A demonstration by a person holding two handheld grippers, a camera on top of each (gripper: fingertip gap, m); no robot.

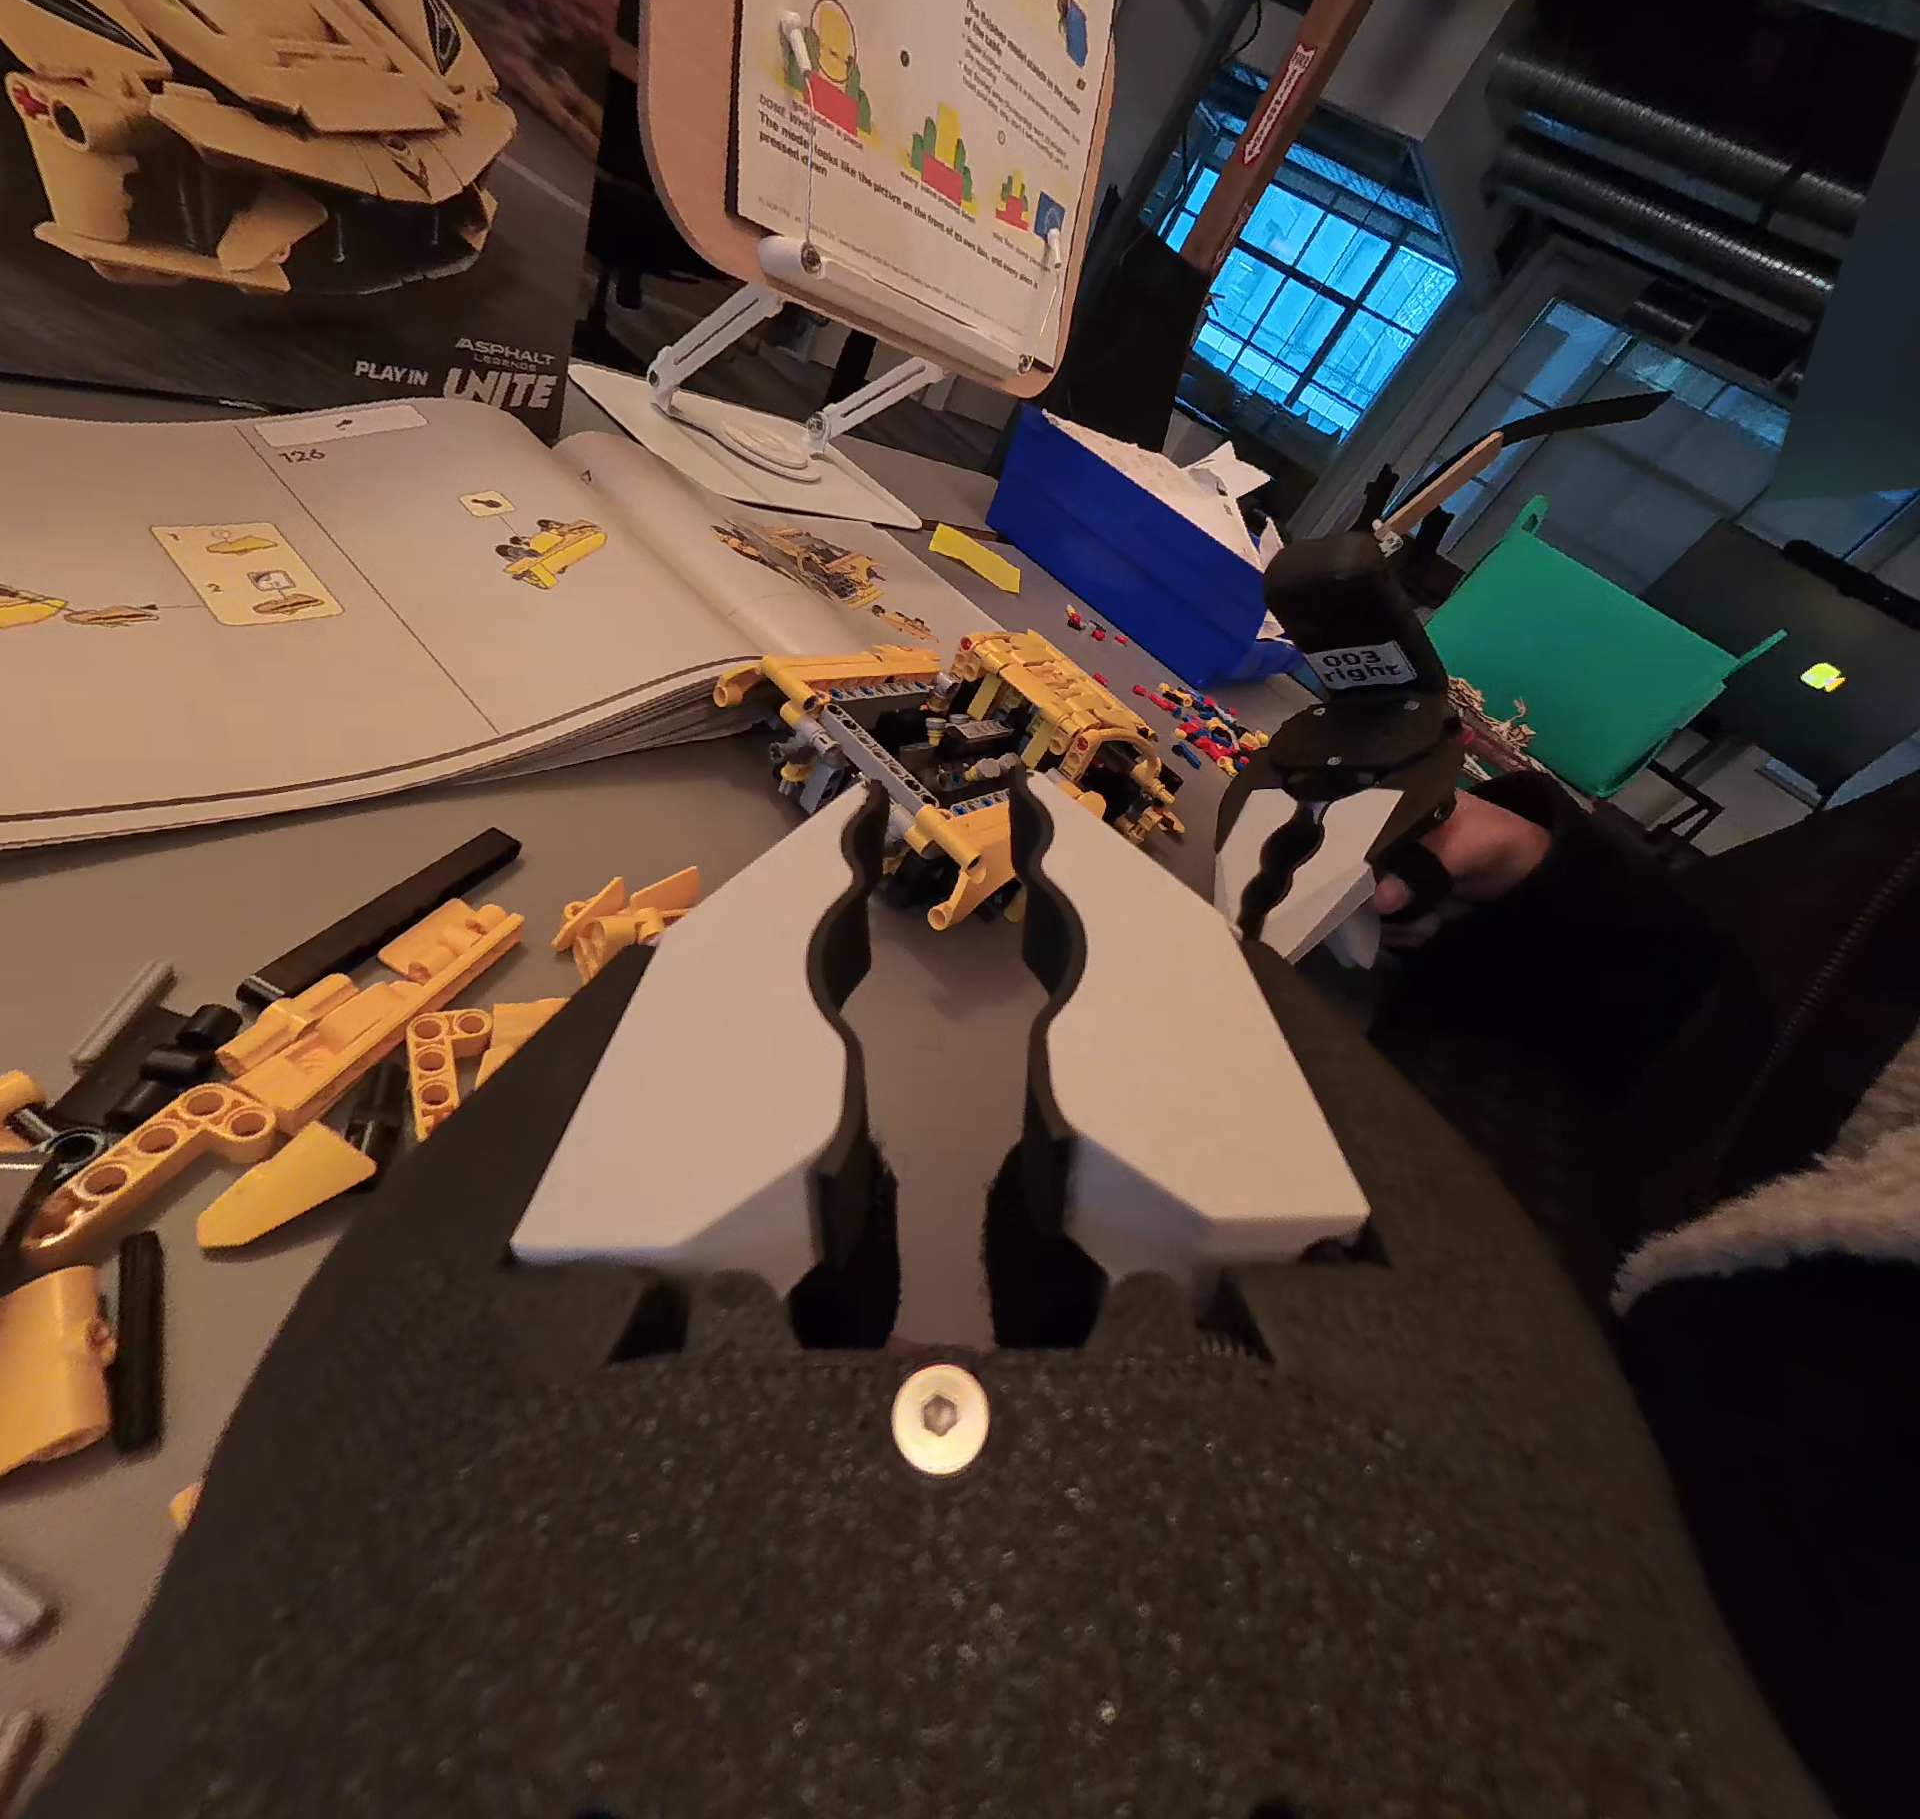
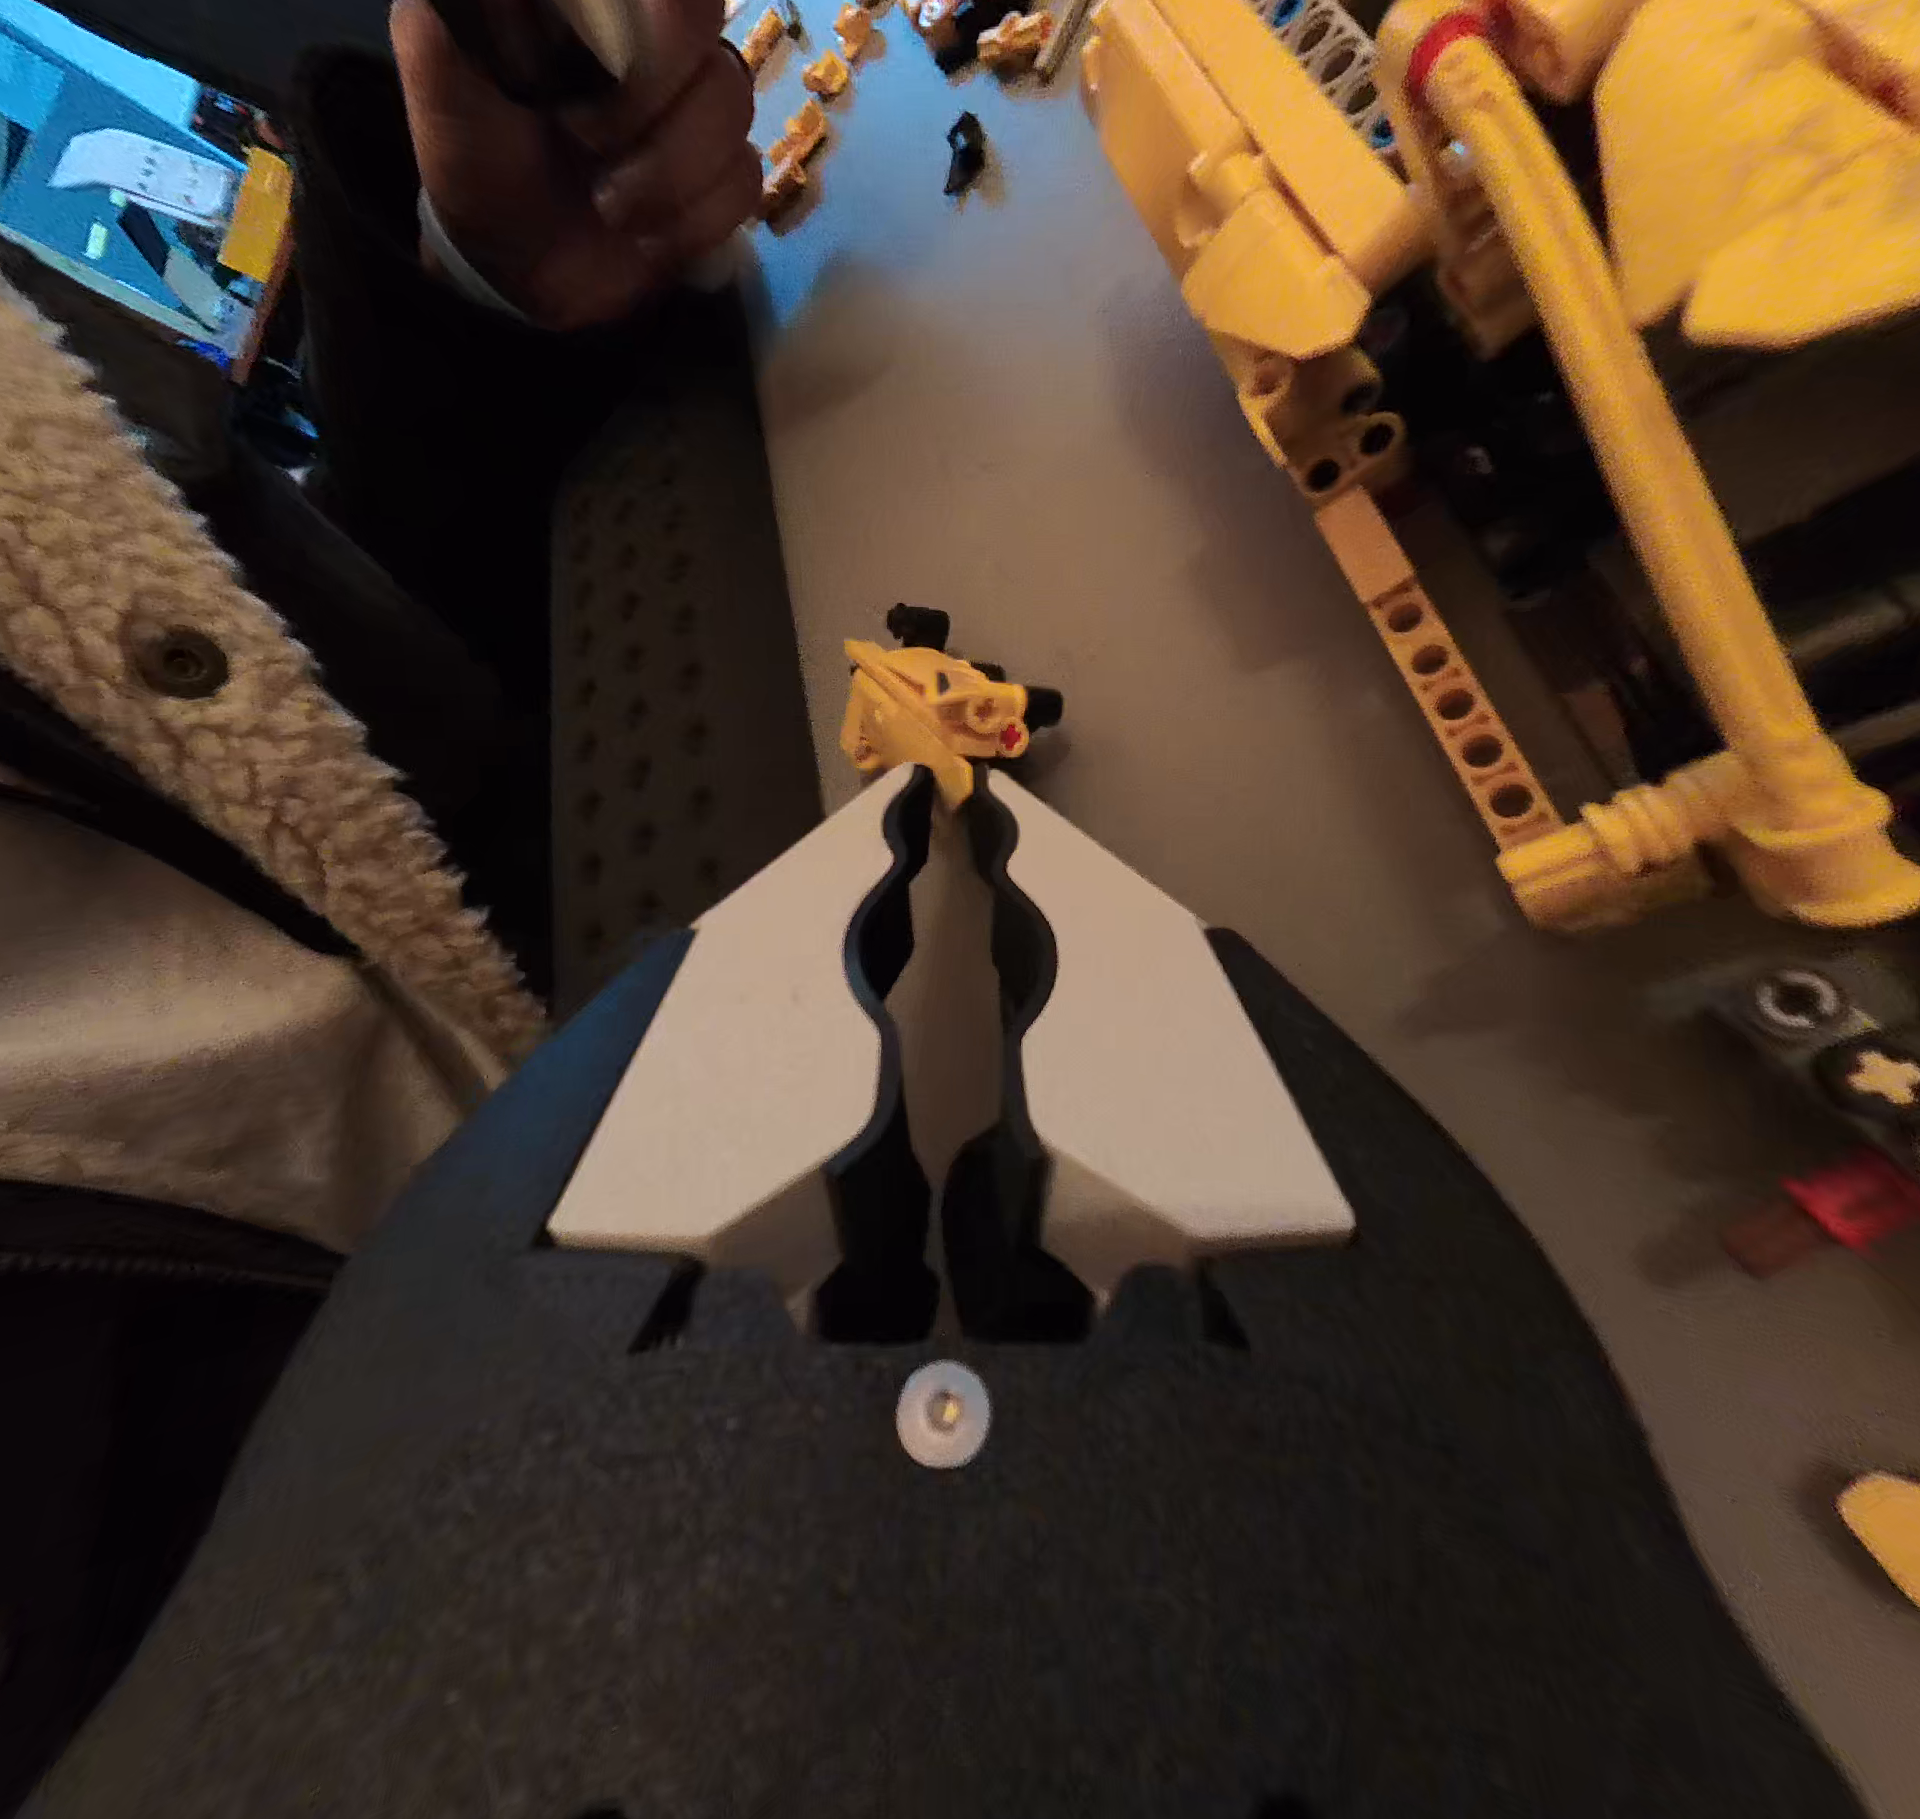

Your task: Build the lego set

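Loose yellow plastic beams and panels (image 1: 312, 1073) lie scattered on the grey table (image 1: 623, 834), left of the left gripper (image 1: 940, 813), whose jaws stand spread and empty. Beyond its tips sits the half-built yellow-and-black brick car (image 1: 987, 730), long axis running away toward the far right. Farther right, the right gripper (image 2: 945, 782) pinches a small yellow sub-assembly with black pins (image 2: 940, 709) at its tips, lying crosswise.

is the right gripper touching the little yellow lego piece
Touching: the right wrist view shows the right gripper pinching the small yellow piece between its fingertips.
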